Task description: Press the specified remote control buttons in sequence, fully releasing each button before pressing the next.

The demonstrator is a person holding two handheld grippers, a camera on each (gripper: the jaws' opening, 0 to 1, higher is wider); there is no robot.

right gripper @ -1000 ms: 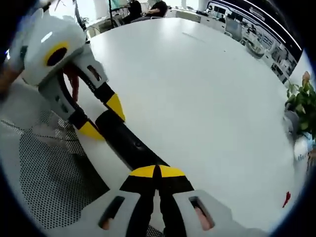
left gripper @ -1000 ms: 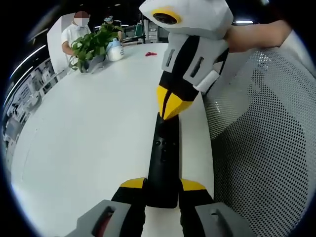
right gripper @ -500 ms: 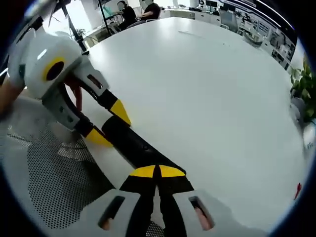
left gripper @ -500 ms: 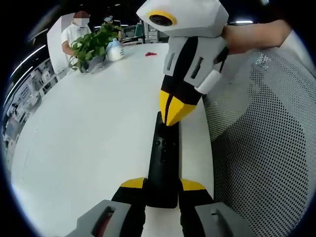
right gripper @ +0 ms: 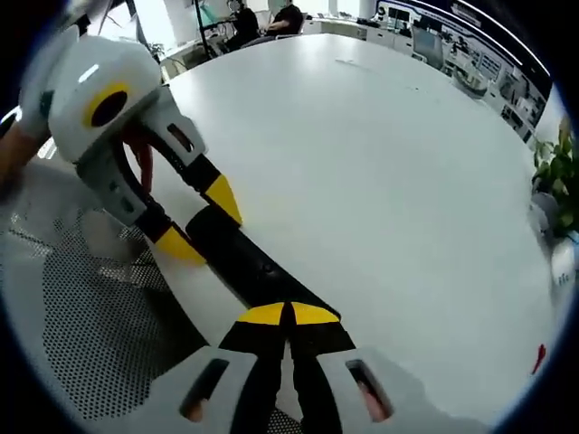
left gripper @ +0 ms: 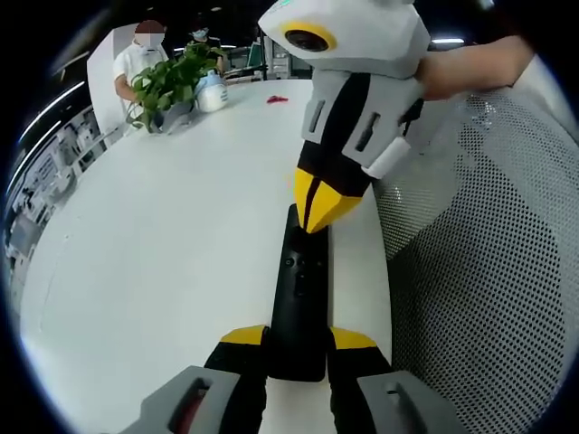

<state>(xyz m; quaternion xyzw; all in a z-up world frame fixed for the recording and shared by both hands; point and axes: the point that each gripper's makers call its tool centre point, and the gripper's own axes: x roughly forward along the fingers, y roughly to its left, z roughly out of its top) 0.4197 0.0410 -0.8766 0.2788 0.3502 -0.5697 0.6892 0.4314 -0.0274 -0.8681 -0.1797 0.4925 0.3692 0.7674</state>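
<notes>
The left gripper (left gripper: 298, 348) clamps the near end of the black remote control (left gripper: 300, 294), which lies on the white tabletop (left gripper: 163, 244) beside a mesh chair (left gripper: 488, 271). The right gripper (left gripper: 318, 215), its yellow tips pinched together (nothing between them), touches the remote's far end. A potted plant (left gripper: 167, 86) stands far off.

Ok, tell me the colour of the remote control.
Black. The remote control shows best in the left gripper view, lying on the white table.
</notes>
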